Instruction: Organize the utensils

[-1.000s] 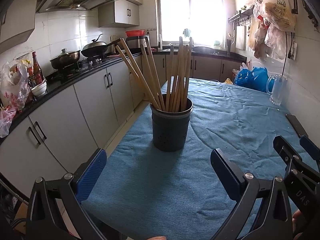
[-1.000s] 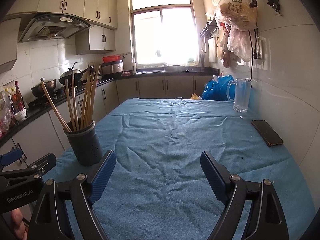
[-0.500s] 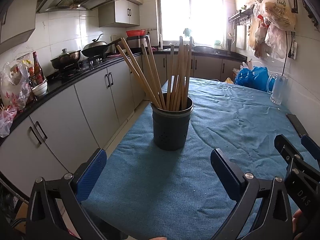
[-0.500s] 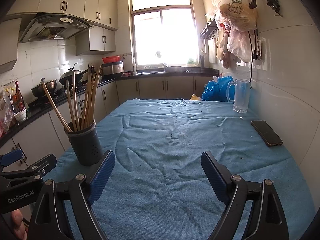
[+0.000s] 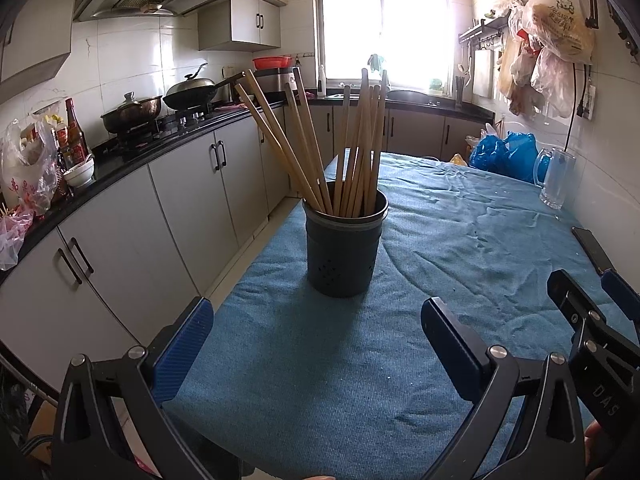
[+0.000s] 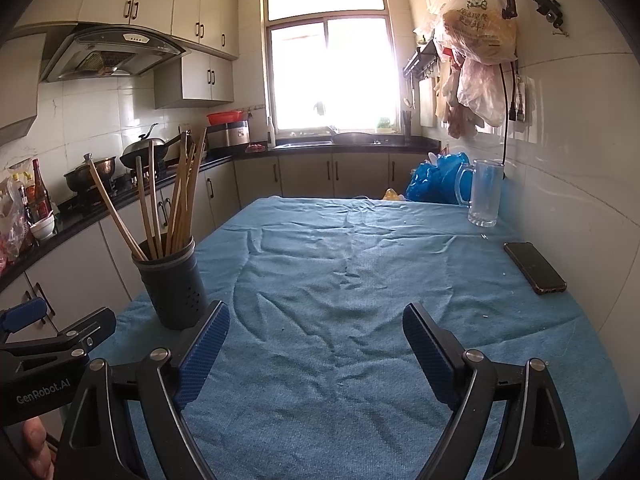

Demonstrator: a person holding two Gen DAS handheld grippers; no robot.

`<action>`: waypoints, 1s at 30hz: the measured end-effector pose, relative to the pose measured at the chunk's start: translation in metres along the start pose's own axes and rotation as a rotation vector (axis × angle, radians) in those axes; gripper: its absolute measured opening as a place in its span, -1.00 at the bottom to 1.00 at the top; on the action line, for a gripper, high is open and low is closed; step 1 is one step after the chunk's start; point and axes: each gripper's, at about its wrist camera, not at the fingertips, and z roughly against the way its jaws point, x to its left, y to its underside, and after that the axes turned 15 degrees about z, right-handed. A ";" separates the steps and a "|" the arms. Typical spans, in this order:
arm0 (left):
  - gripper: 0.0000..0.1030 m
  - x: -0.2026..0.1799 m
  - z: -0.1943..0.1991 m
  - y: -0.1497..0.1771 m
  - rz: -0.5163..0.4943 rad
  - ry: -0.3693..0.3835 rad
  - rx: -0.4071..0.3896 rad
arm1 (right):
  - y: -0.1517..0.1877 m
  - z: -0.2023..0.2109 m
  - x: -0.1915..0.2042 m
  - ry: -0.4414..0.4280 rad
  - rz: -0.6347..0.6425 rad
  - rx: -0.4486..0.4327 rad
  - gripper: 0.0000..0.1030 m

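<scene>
A dark grey utensil holder (image 5: 343,248) stands upright on the blue tablecloth near the table's left edge. Several long wooden chopsticks (image 5: 356,148) stand in it and fan outward. The holder also shows at the left of the right wrist view (image 6: 172,284) with the chopsticks (image 6: 176,196). My left gripper (image 5: 316,336) is open and empty, just in front of the holder. My right gripper (image 6: 316,332) is open and empty over bare cloth, to the right of the holder. The right gripper's side shows in the left wrist view (image 5: 592,320).
A black phone (image 6: 534,267) lies near the table's right edge. A glass mug (image 6: 484,194) and blue plastic bags (image 6: 434,178) sit at the far right corner by the wall. The kitchen counter with pots (image 5: 132,114) runs along the left, across a narrow aisle.
Both grippers have drifted slightly; the holder sits a little higher and closer in the views. Nothing was grasped or released.
</scene>
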 end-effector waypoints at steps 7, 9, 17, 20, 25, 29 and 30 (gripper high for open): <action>1.00 0.000 0.000 0.000 0.001 0.000 0.000 | -0.001 0.001 0.001 0.004 0.001 -0.006 0.78; 1.00 0.001 0.000 0.000 0.000 0.000 0.001 | -0.001 0.001 0.001 0.004 0.003 -0.006 0.79; 1.00 0.002 -0.001 0.000 0.003 0.002 0.004 | -0.002 0.002 0.002 0.003 0.005 -0.009 0.79; 1.00 0.003 0.000 0.001 0.004 0.000 0.005 | -0.002 0.002 0.003 0.003 0.005 -0.010 0.79; 1.00 0.004 0.000 0.002 0.006 0.000 0.006 | -0.002 0.002 0.003 0.005 0.006 -0.009 0.79; 1.00 0.005 0.000 0.002 0.009 0.000 0.009 | -0.002 0.003 0.004 0.001 0.010 -0.011 0.79; 1.00 0.006 -0.001 0.002 0.011 0.000 0.010 | -0.002 0.003 0.004 0.002 0.010 -0.011 0.79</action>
